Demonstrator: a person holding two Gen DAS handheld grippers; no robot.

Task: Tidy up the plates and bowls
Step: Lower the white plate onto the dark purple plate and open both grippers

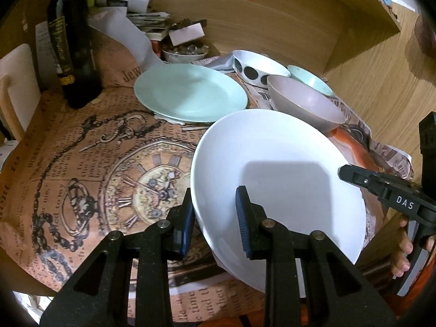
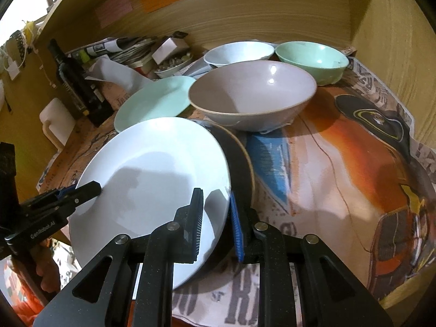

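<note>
The left hand-held gripper (image 1: 215, 218) is clenched on the near-left rim of a white plate (image 1: 275, 179), one blue pad under the edge and the other on the plate's upper face. The right hand-held gripper (image 2: 216, 223) is clenched on the same white plate at its opposite rim, its pads pinching the edge from either side, so the plate sits tilted between the two, above the printed paper that covers the desk (image 1: 81, 169). In the left wrist view the right tool's black arm comes in from the right with fingers of a hand (image 1: 403, 256) wrapped round its handle. Just behind the white plate lies a mint-green plate (image 1: 190, 92), flat on the paper (it seems to rest on another plate, though only a sliver shows). To the right of the white plate's far edge stands a grey-pink bowl (image 2: 252, 92), and beyond that a white bowl with black dots (image 1: 256, 66) and a mint-green bowl (image 2: 313, 60), side by side against the wooden back wall. Left of the mint-green plate stands a dark glass bottle (image 1: 72, 41), and behind the plate a small dish of pebbles (image 1: 185, 51) beside stacked papers.
</note>
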